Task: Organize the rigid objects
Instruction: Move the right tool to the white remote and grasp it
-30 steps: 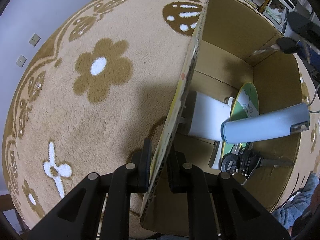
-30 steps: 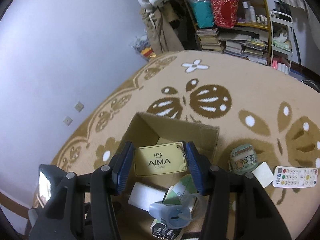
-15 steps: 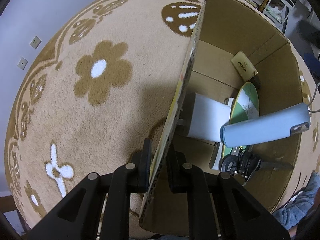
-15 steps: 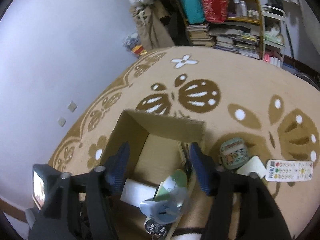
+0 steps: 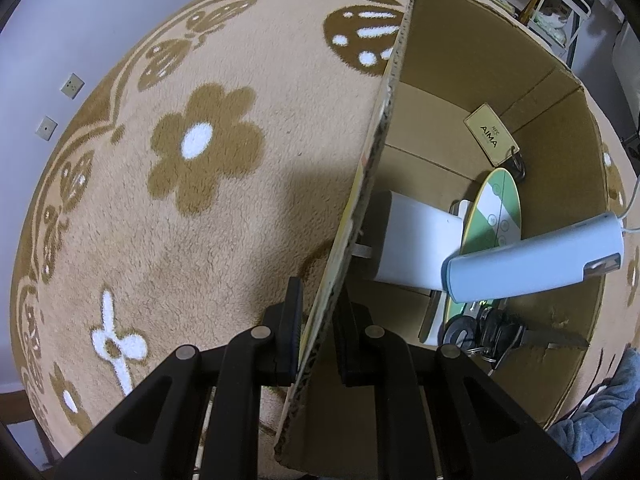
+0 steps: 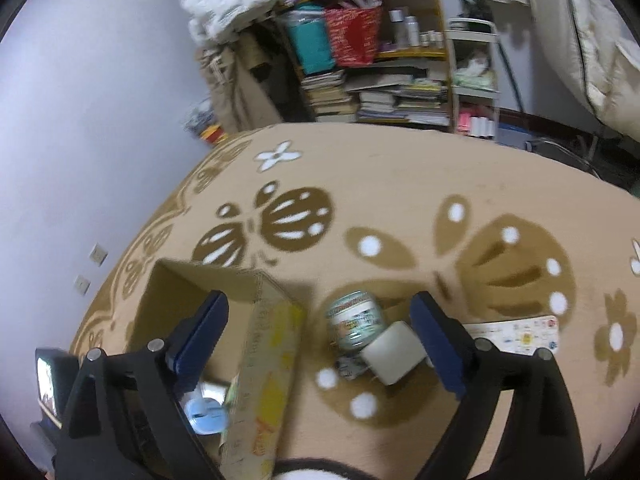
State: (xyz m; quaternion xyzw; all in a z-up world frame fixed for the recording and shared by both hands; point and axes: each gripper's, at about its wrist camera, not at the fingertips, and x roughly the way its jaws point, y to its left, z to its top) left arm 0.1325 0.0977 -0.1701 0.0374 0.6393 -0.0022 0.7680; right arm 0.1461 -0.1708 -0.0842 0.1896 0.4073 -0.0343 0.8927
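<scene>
Left gripper [image 5: 318, 320] pinched cardboard box [image 5: 452, 60] wall. Right gripper [image 6: 320, 344] jaws were opening, empty, above tin [image 6: 354, 322] on carpet [image 6: 400, 184].

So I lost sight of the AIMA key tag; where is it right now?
In the left wrist view the AIMA key tag lies inside the cardboard box, in its far corner, just beyond the green-and-white oval remote.

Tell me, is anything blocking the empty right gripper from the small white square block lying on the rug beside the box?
Nothing visible does. The right gripper, its jaws opening with nothing between them, looks straight at the white square block on the tan flowered rug. A small patterned tin sits right behind the block, and the cardboard box stands off to the side.
</scene>
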